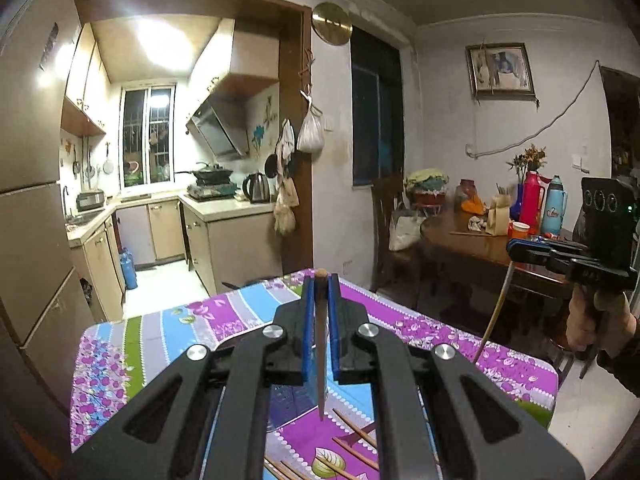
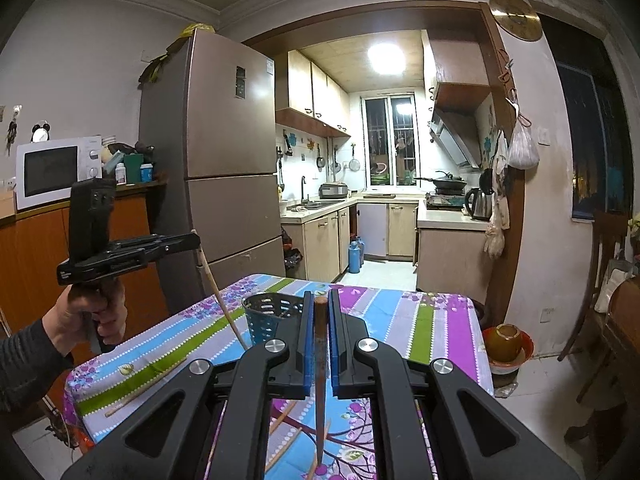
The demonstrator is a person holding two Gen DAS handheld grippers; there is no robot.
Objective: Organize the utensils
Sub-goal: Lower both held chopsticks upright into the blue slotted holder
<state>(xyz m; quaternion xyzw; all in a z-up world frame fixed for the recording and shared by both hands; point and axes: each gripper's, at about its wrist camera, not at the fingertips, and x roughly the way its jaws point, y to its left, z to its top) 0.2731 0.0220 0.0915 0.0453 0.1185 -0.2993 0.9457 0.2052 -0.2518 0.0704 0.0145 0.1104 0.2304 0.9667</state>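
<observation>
Chopsticks are what both tools carry. I see my left tool [image 1: 319,280] at centre frame in its own view, its blue-lined fingers [image 1: 307,320] nearly together on a dark chopstick [image 1: 321,344] that hangs point-down over the tabletop [image 1: 168,328]. In the right wrist view that same left tool [image 2: 188,242] sits at mid left, gripped by my left hand [image 2: 90,312], with a pale chopstick [image 2: 222,300] slanting down from it toward the floral cloth.

My right tool [image 2: 320,300] is likewise closed to a narrow gap around a reddish-brown chopstick [image 2: 320,360], held near upright at centre frame. Just left of its fingers stands a blue perforated holder [image 2: 266,316] on the tabletop [image 2: 432,320]. Loose chopsticks [image 2: 148,386] lie on the cloth at lower left, and more loose ones [image 1: 352,428] show at the bottom of the left wrist view.
</observation>
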